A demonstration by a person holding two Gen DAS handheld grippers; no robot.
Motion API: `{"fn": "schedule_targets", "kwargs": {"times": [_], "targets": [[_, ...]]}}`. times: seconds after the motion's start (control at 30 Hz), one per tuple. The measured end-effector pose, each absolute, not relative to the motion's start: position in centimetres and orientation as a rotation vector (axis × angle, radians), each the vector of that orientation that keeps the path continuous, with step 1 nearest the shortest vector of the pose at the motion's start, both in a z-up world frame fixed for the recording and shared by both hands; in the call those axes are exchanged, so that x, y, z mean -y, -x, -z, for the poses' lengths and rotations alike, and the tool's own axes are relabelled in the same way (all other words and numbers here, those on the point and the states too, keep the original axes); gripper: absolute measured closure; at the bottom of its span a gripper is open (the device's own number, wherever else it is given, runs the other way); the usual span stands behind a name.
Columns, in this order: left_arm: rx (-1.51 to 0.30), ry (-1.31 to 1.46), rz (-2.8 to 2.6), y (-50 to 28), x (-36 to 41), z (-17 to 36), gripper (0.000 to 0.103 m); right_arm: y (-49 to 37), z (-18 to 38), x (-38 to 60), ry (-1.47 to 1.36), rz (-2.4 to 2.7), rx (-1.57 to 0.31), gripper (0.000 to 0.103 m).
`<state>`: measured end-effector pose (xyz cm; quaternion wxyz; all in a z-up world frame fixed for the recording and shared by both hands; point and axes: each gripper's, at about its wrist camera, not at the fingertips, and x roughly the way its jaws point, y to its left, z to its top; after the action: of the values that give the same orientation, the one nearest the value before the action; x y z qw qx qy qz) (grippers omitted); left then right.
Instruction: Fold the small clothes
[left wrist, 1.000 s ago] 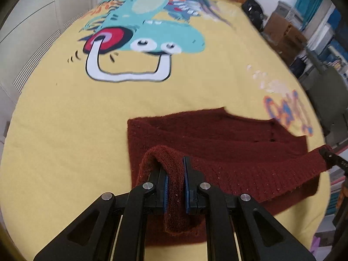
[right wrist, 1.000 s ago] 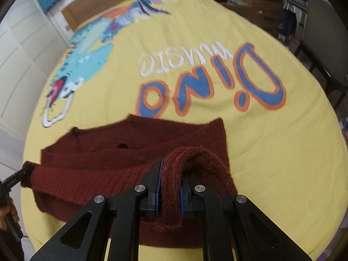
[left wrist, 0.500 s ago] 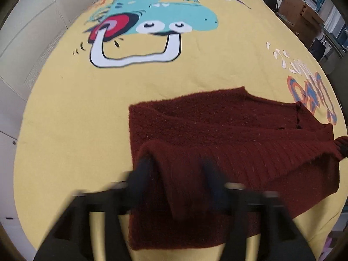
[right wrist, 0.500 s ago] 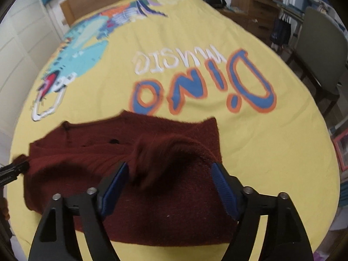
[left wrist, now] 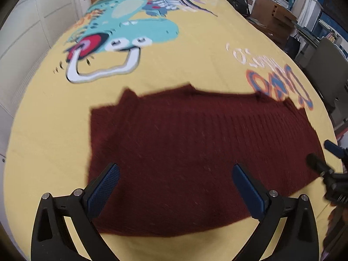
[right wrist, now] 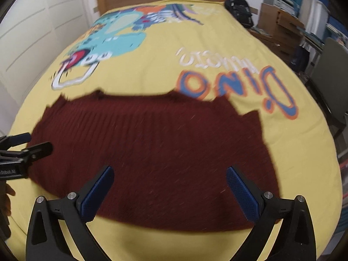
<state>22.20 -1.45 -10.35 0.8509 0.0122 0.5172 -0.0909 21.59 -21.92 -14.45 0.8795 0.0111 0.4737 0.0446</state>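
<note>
Sweater (left wrist: 195, 158) first: the dark red knit lies flat across the near part of the bed (left wrist: 195, 69), on the yellow dinosaur cover, its long side running left to right in front of me. My left hand-held gripper (left wrist: 176, 187) hangs over its left half with the jaws wide apart and nothing between the pads; the right hand-held gripper (right wrist: 169, 187) sits the same way over the right half, jaws apart, empty. Both views are blurred, so I cannot tell exactly how the far edge lines up. I judge one fold is down and the next grasp is due. To do it well, I would come down on one short end, pinch both layers together at the corners, lift only enough to clear the knit, and carry it across evenly so the thick wool does not bunch or drag the lower layer askew.
</note>
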Motion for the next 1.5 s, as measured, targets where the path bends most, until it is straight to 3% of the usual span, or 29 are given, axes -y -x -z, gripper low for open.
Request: {"fn": "schedule_targets", "kwargs": {"times": [0.23,0.73,1.23,1.5], "targets": [[-1.174,-0.064,0.166,-21.3,1.4,16.4,0.001,-21.1,19.8,21.1,0.028,-0.075,-1.073,0.000],[-1.130,-0.033,0.145,-21.2,-2.6,17.7,0.001,-20.6,22.4,27.5,-0.107,-0.044,-1.045,0.000],[-1.163,-0.005,0.213,-20.5,-5.5,13.5,0.001,-16.4,17.5,26.3,0.020,-0.038,-1.020,0.000],[-1.279,0.182,0.168,-22.7,-10.4,16.9,0.001,-12.2,17.9,28.1,-0.041,0.038,-1.041,0.000]]}}
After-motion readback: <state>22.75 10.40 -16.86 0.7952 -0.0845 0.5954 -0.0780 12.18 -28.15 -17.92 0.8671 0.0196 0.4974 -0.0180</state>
